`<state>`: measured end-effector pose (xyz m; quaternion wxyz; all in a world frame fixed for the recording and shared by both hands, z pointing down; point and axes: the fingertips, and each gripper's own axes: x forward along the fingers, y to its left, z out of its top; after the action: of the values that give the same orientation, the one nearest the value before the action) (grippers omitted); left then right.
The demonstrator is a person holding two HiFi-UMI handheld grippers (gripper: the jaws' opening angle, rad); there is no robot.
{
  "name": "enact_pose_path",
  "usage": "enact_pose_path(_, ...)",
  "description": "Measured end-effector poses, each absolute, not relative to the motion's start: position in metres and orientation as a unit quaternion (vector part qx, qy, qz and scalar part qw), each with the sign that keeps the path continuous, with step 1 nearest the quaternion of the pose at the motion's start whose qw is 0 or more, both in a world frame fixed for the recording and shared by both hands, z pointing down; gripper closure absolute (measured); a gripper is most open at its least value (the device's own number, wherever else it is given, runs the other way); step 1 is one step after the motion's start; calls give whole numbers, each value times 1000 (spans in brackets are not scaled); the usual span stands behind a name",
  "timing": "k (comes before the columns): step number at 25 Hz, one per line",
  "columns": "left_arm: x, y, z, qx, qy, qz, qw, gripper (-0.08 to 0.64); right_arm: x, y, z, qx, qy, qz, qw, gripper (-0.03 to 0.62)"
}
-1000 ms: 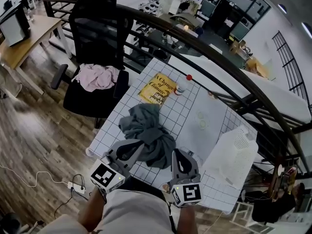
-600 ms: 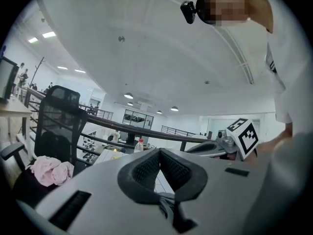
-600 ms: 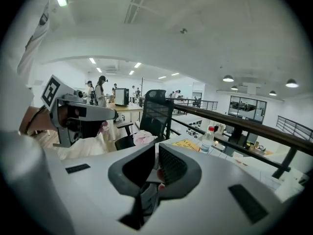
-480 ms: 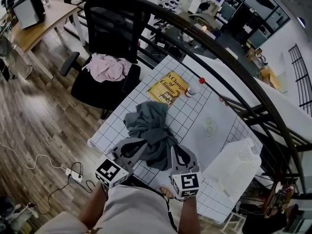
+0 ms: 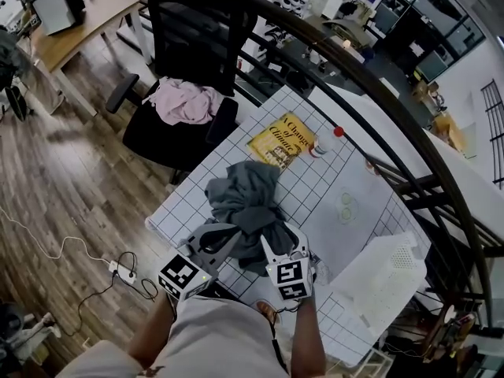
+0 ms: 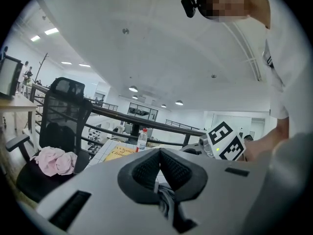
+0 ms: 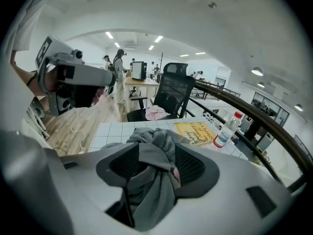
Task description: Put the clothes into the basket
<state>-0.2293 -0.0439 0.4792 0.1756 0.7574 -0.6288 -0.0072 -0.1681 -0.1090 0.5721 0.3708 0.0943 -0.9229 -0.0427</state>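
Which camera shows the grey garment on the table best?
The head view: the whole grey garment lies crumpled on the gridded table. The right gripper view shows only a bunch between jaws that have just been opening; the left gripper view, a sliver pinched in shut jaws.

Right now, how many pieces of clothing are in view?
2. A grey garment lies bunched on the table, and a pink garment lies on the office chair seat. The grey heap could hide another piece.
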Motion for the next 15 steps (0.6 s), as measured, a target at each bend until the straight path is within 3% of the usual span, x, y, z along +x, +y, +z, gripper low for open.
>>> enact_pose_path(6,-232,-47,488,750,-635,-2,186,555,-180,-105,618,35,-903,-39,427,243)
enact_pose_path(15,-232,-45,504,743,-637,17,204,555,-192,-98,663,-17,-880,-44,472,145)
